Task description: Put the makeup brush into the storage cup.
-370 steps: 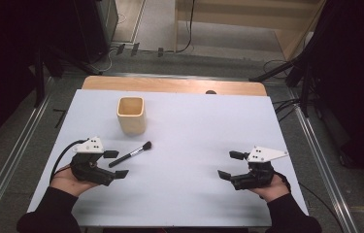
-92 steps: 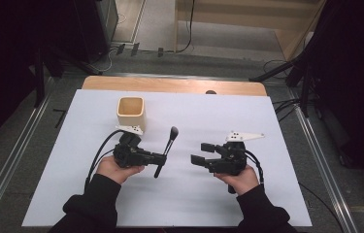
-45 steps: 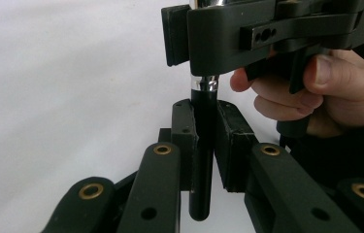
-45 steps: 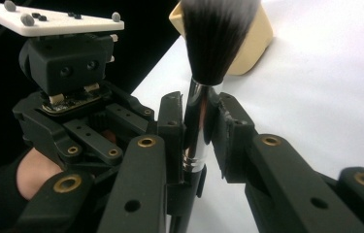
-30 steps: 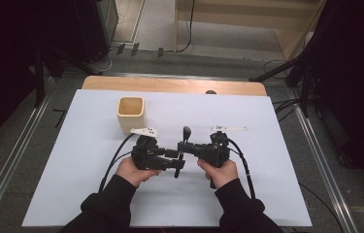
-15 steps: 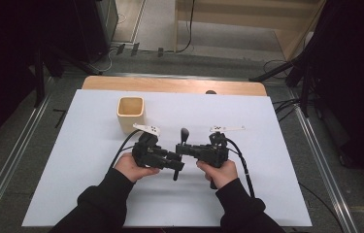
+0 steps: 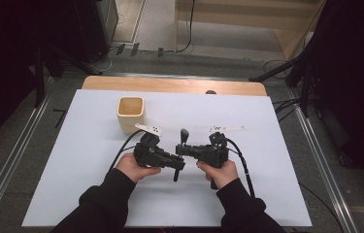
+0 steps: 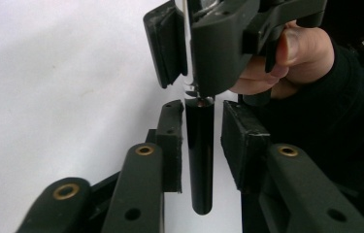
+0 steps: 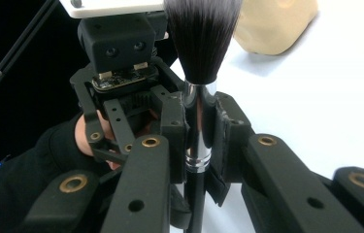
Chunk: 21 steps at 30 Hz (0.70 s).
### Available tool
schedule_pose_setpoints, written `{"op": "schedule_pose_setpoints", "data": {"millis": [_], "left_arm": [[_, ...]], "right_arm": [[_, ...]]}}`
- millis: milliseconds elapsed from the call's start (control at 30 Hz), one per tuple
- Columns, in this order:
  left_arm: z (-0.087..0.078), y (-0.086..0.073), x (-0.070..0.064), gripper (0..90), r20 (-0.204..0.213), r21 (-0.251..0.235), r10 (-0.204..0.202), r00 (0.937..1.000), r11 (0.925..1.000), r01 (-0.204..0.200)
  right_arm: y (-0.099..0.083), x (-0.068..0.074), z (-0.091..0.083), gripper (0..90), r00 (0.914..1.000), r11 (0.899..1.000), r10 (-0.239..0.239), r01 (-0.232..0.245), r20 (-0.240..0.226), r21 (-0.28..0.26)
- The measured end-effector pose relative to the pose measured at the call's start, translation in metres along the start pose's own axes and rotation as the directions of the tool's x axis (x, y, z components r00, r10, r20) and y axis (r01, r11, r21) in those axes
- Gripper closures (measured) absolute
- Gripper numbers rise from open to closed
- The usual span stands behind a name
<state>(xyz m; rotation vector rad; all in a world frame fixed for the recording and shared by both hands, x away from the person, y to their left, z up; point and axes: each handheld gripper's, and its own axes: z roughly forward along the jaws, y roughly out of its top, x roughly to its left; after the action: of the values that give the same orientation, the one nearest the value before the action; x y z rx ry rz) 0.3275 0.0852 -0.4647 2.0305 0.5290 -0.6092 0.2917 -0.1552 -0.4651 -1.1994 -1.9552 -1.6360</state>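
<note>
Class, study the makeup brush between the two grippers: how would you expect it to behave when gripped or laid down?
The brush has a round, glossy black handle, so it may slip in the jaws and probably rolls if laid flat. Its bristles look soft and would likely bend. It seems slim, probably light.

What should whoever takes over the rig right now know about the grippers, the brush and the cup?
Right gripper: jaws shut on the brush at its silver collar, bristles up.
Left gripper: jaws open around the black handle, one pad off it.
Cup: upright, empty, far left on the table.
Done: brush lifted, held by the right gripper.
Left: probably draw the left gripper clear, then put the brush in the cup.
</note>
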Motion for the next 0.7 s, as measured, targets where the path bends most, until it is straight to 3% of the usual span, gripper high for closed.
{"op": "schedule_pose_setpoints", "data": {"millis": [300,700], "left_arm": [[0.0014,-0.0008,0.0018,78.3,0.014,-0.007,-0.015,0.9998,0.9999,0.015],[0.0017,-0.0010,0.0025,80.0,0.000,0.016,-0.032,0.9995,0.9994,0.032]], "right_arm": [[0.0001,0.0009,-0.0025,78.6,1.0000,1.000,-0.004,0.004,0.000,-0.003],[-0.0012,-0.0003,-0.0019,78.0,0.9999,1.000,-0.008,0.008,0.007,0.009]]}}
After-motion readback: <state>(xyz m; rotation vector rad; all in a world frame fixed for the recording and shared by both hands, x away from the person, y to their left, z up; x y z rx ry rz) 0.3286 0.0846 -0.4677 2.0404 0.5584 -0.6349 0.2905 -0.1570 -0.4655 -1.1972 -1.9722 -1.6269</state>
